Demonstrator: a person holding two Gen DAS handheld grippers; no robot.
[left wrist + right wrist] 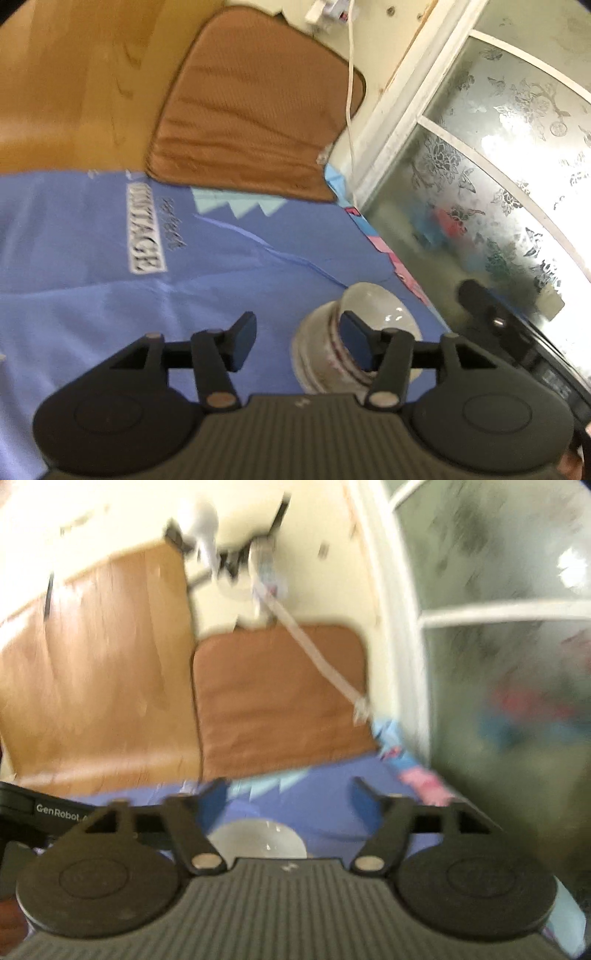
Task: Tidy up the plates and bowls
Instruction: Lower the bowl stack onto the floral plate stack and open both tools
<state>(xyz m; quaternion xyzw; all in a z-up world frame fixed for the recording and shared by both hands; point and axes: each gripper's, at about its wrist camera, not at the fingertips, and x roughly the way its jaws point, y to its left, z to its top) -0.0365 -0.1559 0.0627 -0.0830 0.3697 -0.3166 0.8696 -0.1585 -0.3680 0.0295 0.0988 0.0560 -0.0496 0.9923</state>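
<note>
A: Progress? Looks mostly done: one stack of bowls [334,350] on the blue cloth [92,236], no loose plates in view.

B: Left gripper [299,341]: jaws open, empty. The stack sits low right, and the right pad overlaps its rim. Touching? Can't tell.

A: Right gripper [290,797]: jaws spread, empty; a bowl [256,838] shows below, near the palm.

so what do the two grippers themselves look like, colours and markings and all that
Both match: the left gripper and right gripper have black linkage arms on silver pivot pins, blue pads on the fingers, two round black discs and a grey ribbed body. White "GenRobot" lettering marks a black part in the right wrist view.
</note>
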